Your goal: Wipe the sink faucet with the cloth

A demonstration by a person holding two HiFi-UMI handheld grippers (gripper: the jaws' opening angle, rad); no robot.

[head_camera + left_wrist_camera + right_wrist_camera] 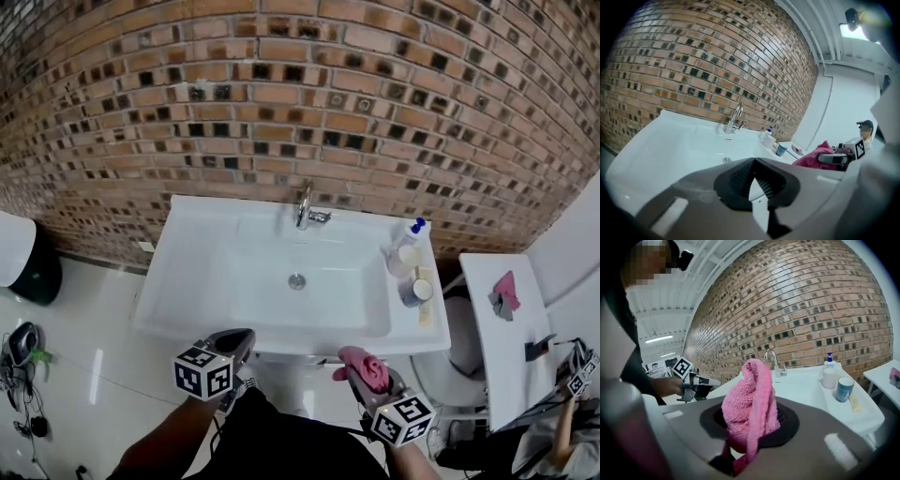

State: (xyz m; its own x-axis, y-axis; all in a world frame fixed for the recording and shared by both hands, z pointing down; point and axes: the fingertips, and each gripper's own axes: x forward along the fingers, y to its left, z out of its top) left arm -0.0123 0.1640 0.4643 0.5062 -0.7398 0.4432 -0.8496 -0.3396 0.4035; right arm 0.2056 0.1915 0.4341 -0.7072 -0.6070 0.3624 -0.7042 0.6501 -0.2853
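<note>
Two grippers hang low in front of the sink (192,246), and neither one reaches over its front edge. The right gripper (367,380) pinches the pink cloth (751,401), which stands bunched up between its jaws with a fold trailing down toward the camera. The left gripper (753,161) has its ribbed pads pressed together at the tips, and nothing sits between them.

At the back of the basin, against the brick wall (394,103), stands the chrome faucet (305,208). It is well apart from the cloth, with the whole bowl between them. A pump bottle (406,244) and a cup (415,291) stand on the right ledge of the sink, beside the path the right gripper would likely take.

As I judge it, the wiping is not yet begun. The cloth is in hand, which is the only part that looks done, and no fabric touches the metal. What is left is the whole of the work: carrying the cloth over the basin to the spout, rubbing it along the neck and round the handle, then drawing back
</note>
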